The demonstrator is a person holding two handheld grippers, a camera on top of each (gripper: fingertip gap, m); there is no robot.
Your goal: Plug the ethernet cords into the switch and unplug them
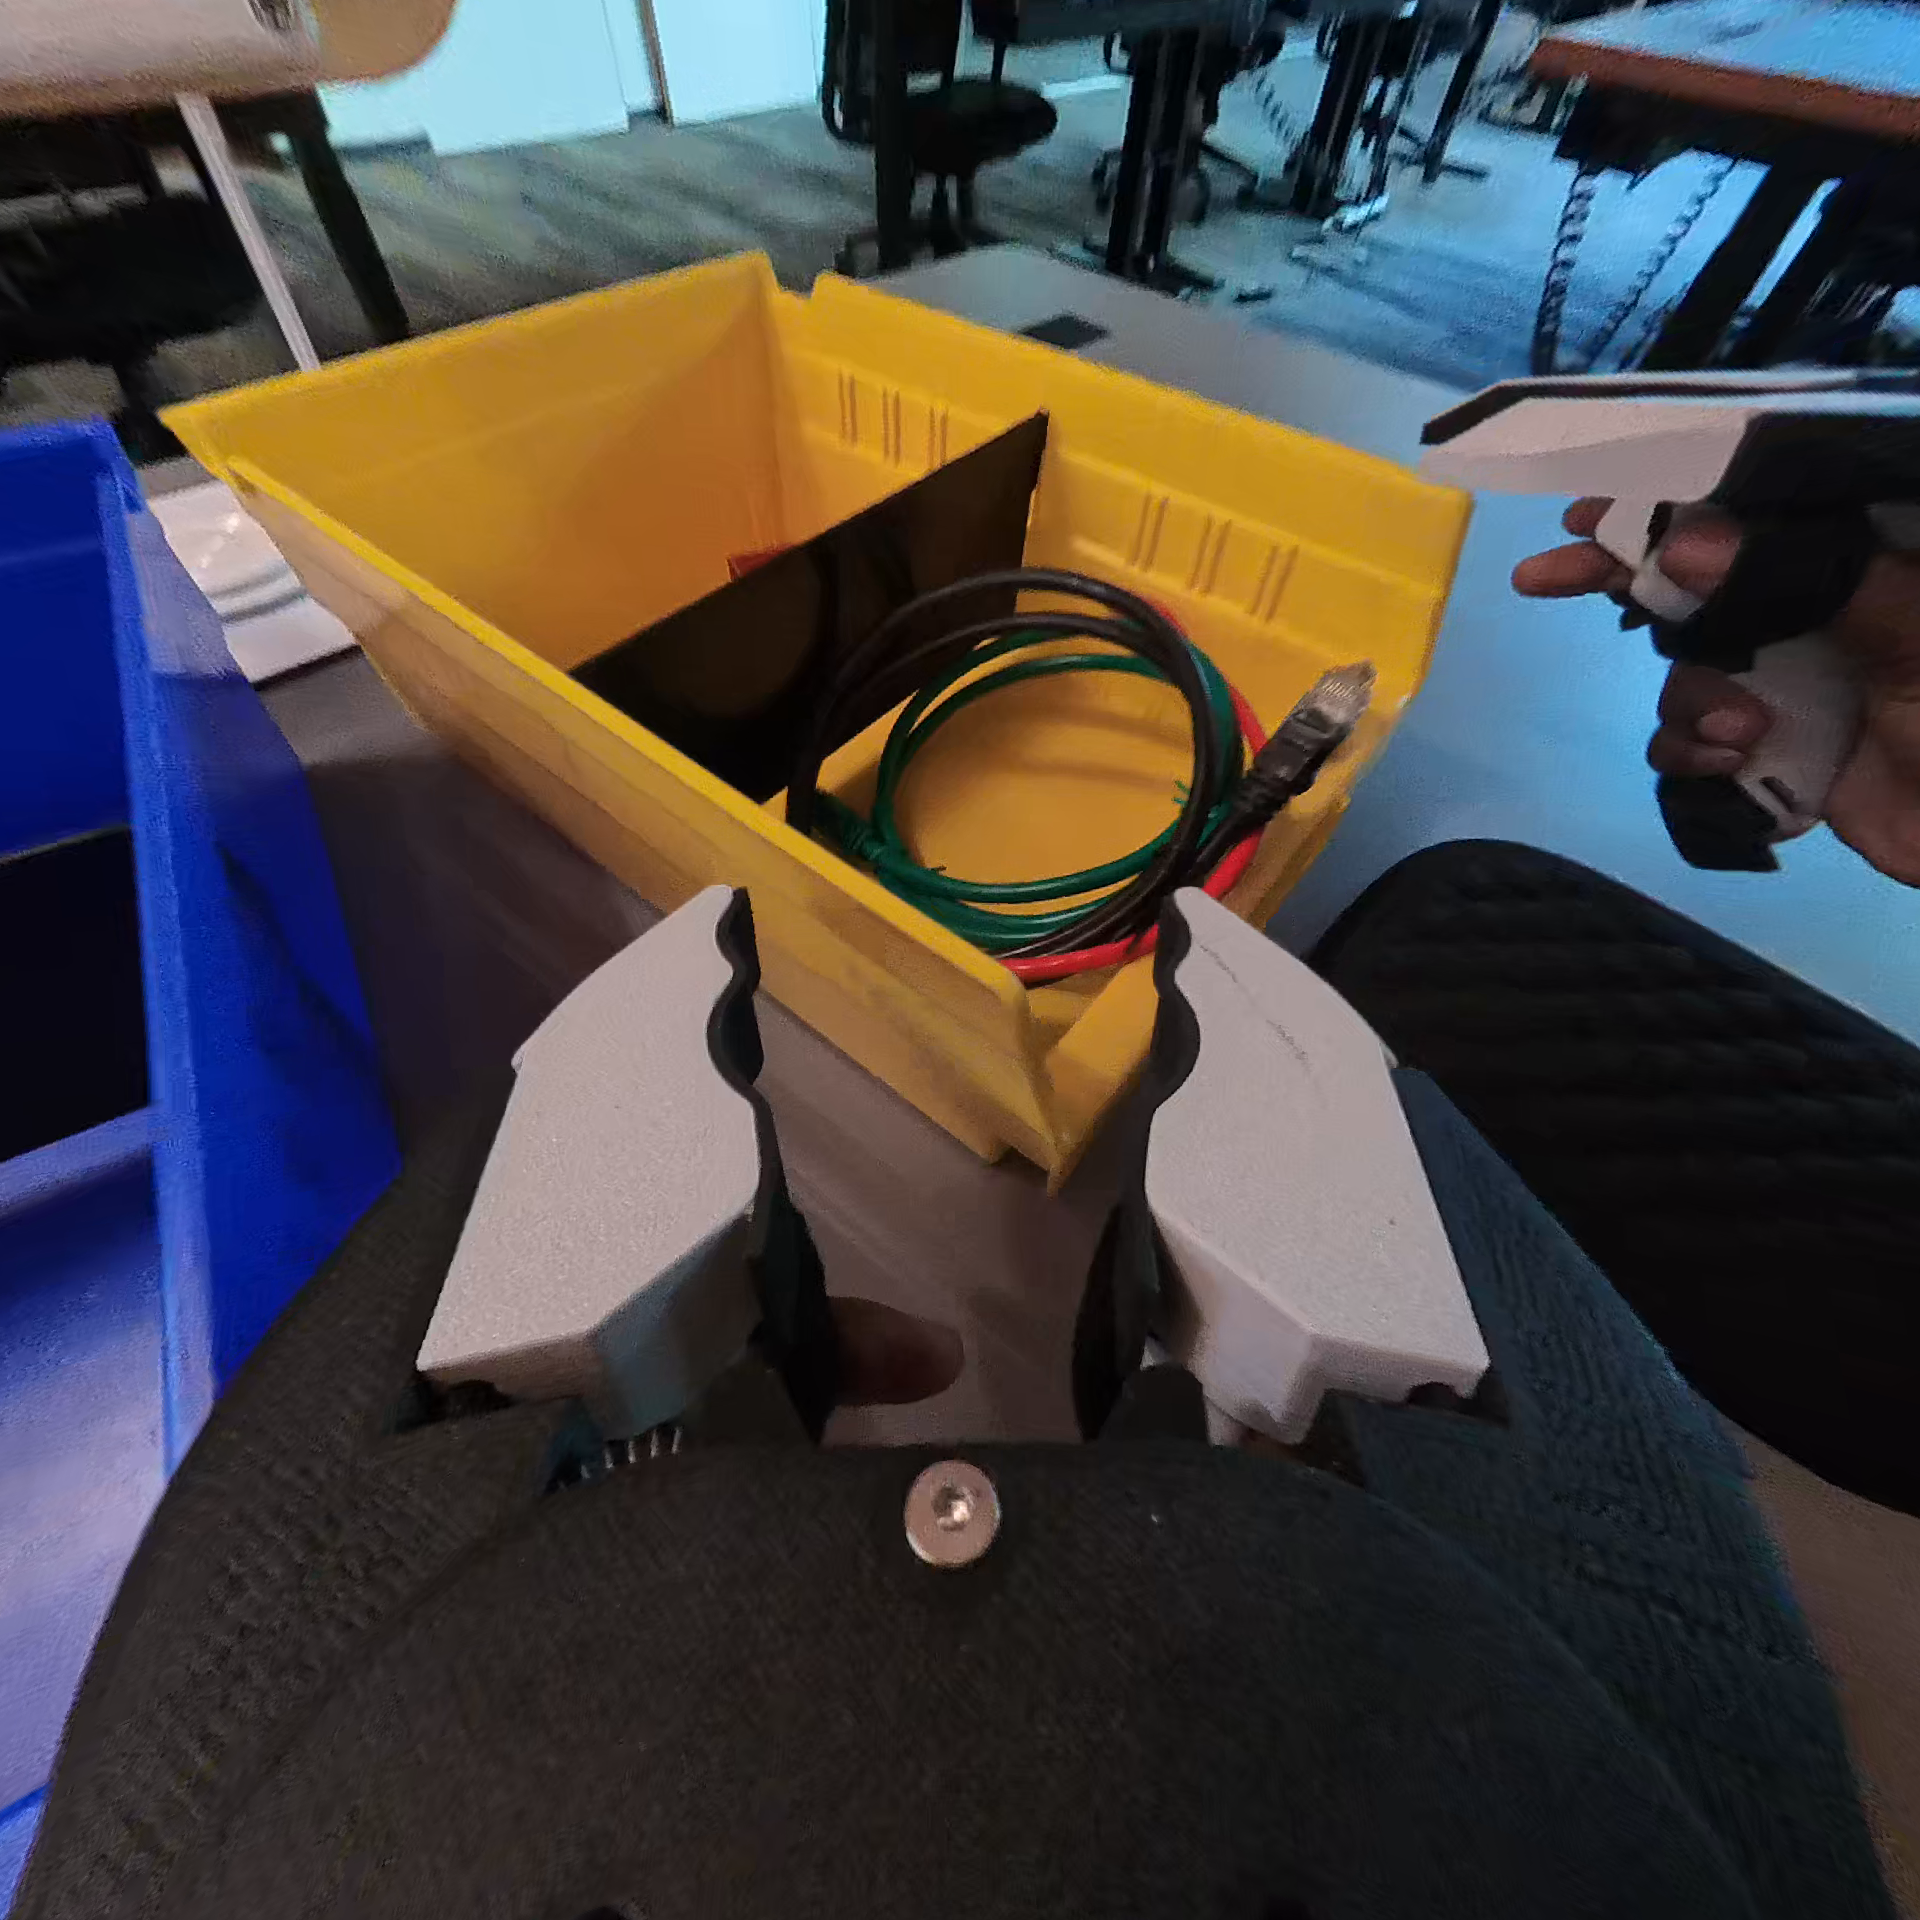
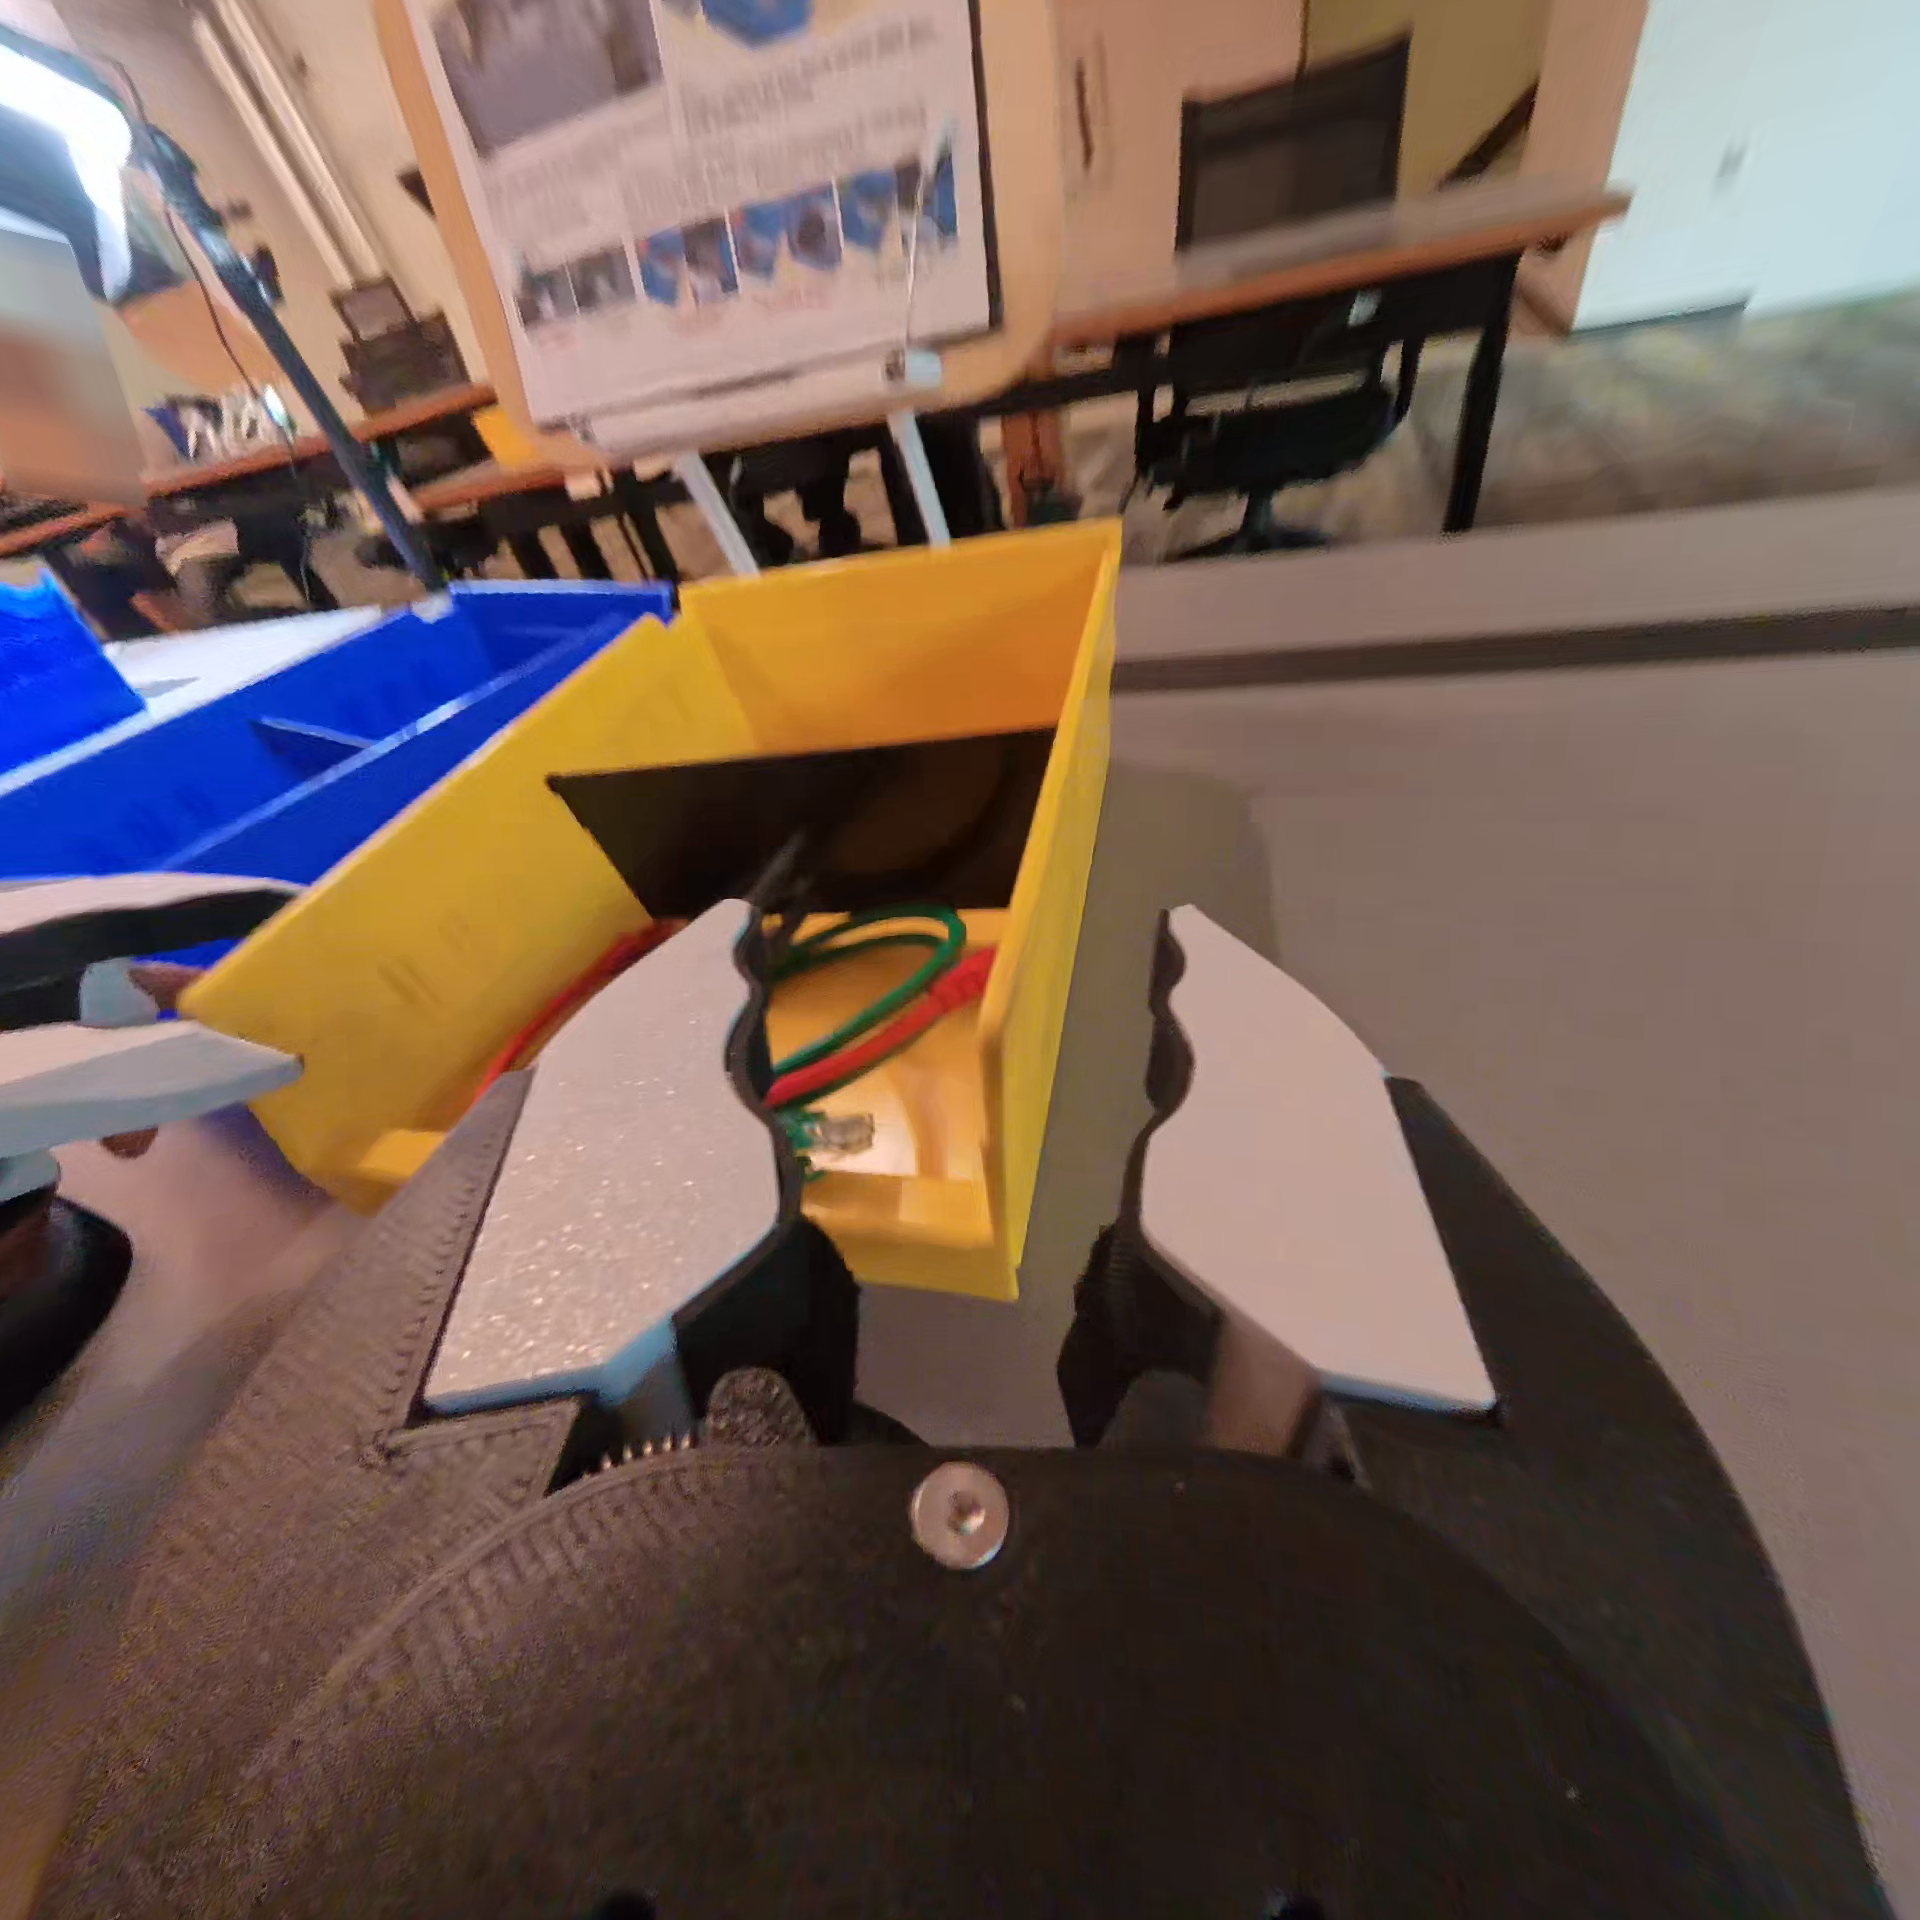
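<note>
While both tools gape, three cords (image 1: 1039,748) fill one yellow bin (image 1: 499,520).

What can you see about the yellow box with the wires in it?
The yellow bin is open-topped, of smooth, shiny plastic with ribbed slots along one wall. A black divider splits it in two. In the near compartment lie coiled black, green and red ethernet cords; the black cord's plug leans on the rim. It stands upright on a grey table, beside a blue bin. Neither pair of tongs visibly touches it.
</note>
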